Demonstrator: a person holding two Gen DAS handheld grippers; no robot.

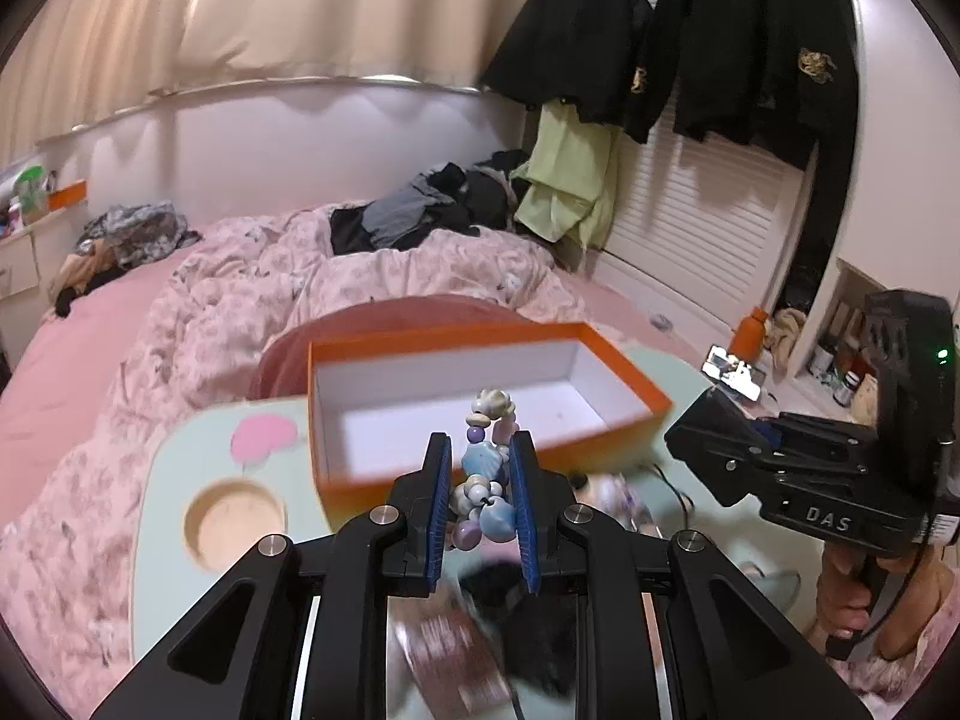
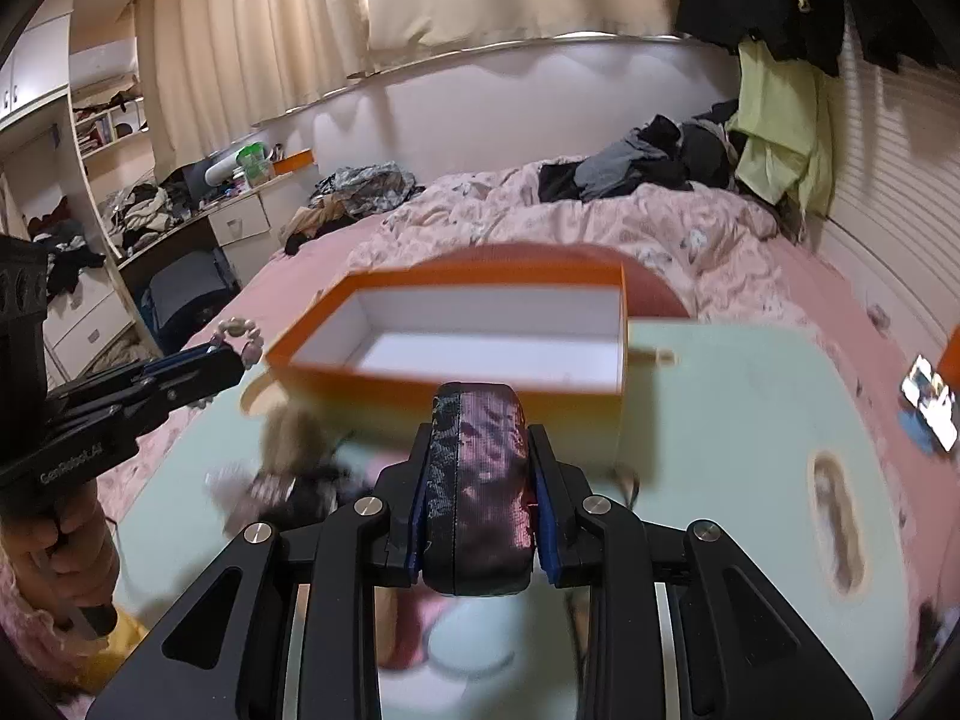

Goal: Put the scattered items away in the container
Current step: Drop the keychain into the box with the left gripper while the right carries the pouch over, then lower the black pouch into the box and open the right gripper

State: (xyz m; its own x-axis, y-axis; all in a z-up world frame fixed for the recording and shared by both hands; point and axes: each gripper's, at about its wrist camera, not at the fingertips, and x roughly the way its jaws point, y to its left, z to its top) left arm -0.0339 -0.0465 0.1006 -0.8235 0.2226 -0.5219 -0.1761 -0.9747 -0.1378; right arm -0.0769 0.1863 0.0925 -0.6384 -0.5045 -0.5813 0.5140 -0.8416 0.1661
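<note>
An orange box (image 1: 606,354) with a white inside stands open on a pale green table (image 1: 180,456); nothing shows inside it. My left gripper (image 1: 479,480) is shut on a string of pastel shell beads (image 1: 483,465), held in the air just short of the box's near wall. In the right wrist view the same box (image 2: 456,384) lies straight ahead, and my right gripper (image 2: 480,480) is shut on a dark pouch with a shimmering maroon side (image 2: 486,480). The left gripper (image 2: 198,369) enters from the left with the beads (image 2: 243,339) at its tip. The right gripper's body (image 1: 828,438) is in the left wrist view, at right.
Blurred loose items lie on the table below the grippers: a dark furry thing (image 2: 300,480), a patterned pack (image 1: 450,654). A round cup hole (image 1: 234,522) sits at the table's left. A phone (image 2: 930,399) rests on the pink bed (image 2: 600,216) behind. A hand (image 2: 66,546) holds the left grip.
</note>
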